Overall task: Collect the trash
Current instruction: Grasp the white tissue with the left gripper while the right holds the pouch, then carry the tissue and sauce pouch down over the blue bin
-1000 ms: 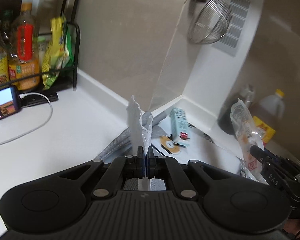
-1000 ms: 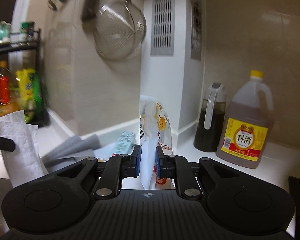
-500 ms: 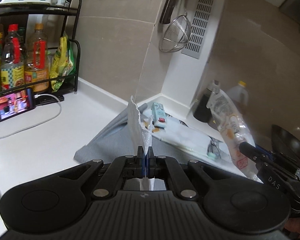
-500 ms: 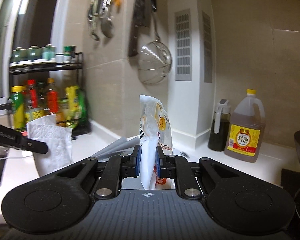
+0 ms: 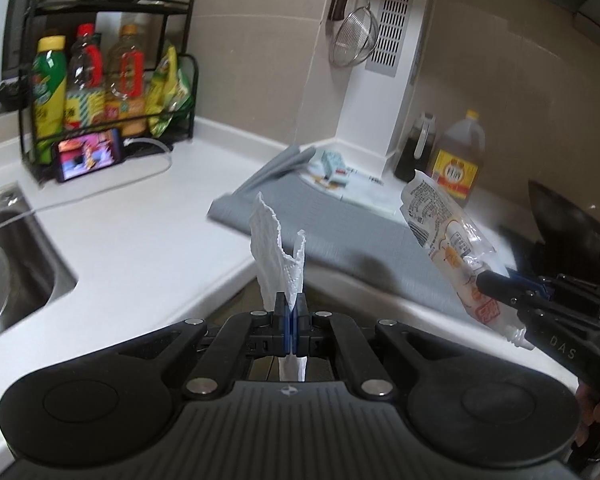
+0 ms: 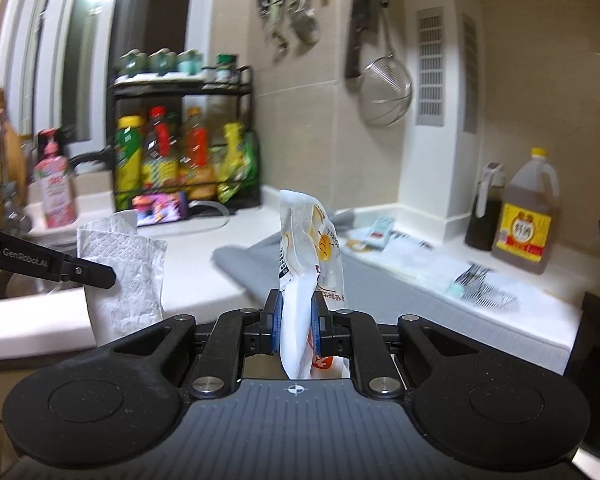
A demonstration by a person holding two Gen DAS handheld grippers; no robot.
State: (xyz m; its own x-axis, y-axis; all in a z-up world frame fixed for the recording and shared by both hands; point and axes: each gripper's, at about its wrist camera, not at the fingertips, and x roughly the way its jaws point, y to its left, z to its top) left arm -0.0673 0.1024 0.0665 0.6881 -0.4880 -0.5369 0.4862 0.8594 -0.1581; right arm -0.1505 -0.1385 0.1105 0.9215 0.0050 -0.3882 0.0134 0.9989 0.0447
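2 pieces of trash are in hand. The crumpled paper towel [image 5: 278, 246] stands upright out of my left gripper [image 5: 291, 312], whose jaws are pressed together on its lower edge; a short tail of towel hangs below the pads. The printed plastic wrapper [image 6: 308, 264] rises from my right gripper [image 6: 296, 322], whose jaws pinch it at its lower third, a little apart because of the wrapper's bulk. In the left wrist view the same wrapper [image 5: 450, 240] tilts up and to the left from the right gripper, near the towel but not touching it.

Step in hand, as I judge it: carrying both pieces off the white countertop [image 5: 140, 240] toward a bin, which neither view shows. To do this well I would keep both grips closed without re-clamping, hold the 2 pieces apart so they cannot snag, and carry the towel steadily, since thin paper may tear at the pinch.

Beyond the grippers lie the grey mat [image 5: 332, 224], a small carton [image 5: 334, 162] with other scraps near the wall, and a brown jug [image 6: 528, 216]. Those scraps look like trash not yet collected. The sink [image 5: 16, 256] sits to the left, below a bottle rack [image 5: 112, 80] and a lit phone [image 5: 90, 154].
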